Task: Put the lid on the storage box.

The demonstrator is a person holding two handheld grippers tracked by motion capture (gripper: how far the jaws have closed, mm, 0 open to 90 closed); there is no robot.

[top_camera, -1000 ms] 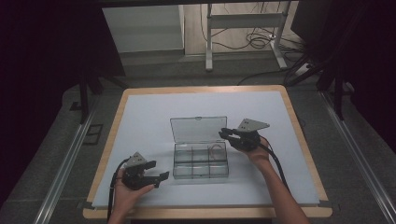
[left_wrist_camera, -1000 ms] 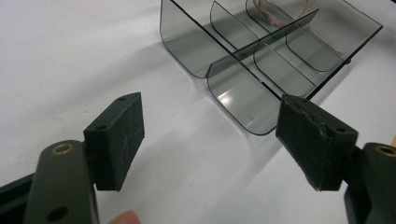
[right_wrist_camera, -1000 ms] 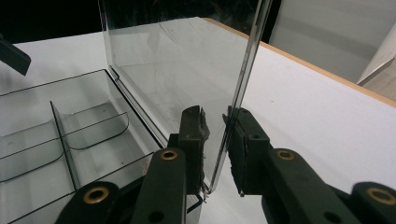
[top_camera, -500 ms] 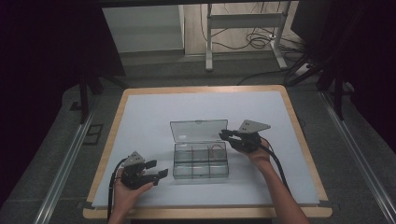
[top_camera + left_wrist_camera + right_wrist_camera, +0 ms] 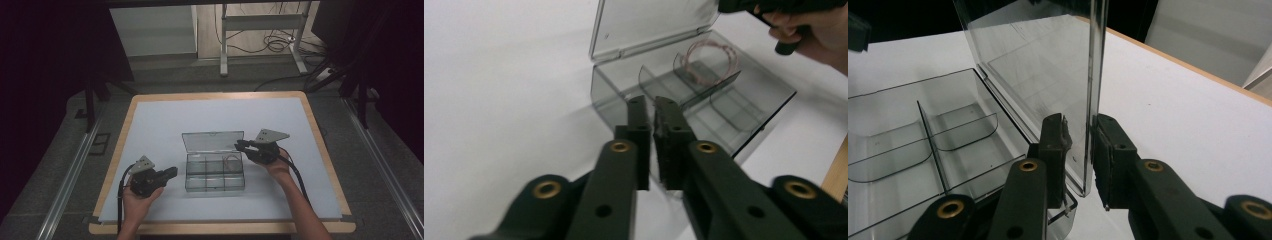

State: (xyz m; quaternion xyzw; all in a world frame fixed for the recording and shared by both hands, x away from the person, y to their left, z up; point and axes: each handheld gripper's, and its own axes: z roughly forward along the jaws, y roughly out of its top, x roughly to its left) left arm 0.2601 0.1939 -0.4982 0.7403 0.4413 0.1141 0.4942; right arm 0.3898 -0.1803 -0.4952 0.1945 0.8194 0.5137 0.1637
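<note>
A clear plastic compartment box (image 5: 214, 172) sits near the middle of the white table (image 5: 165, 125), its lid (image 5: 213, 141) standing open at the far side. The right gripper (image 5: 242, 146) is at the lid's right edge; in the right gripper view its jaws stand narrow with the upright lid (image 5: 1048, 65) between them, the edge against one pad, though whether both pads press on it is hard to tell from that angle. The left gripper (image 5: 172, 172) rests just left of the box, empty. Its jaws have just been closing and now stand nearly together with nothing between them, as the left gripper view shows (image 5: 651, 130). A thin pinkish loop (image 5: 709, 57), perhaps a band or cord, lies in a far compartment.

The step in hand looks like holding the lid up while the left hand gets ready to work inside the box. Next, the left gripper would need to open again, reach over the near wall and come down on the loop without nudging the box
</note>
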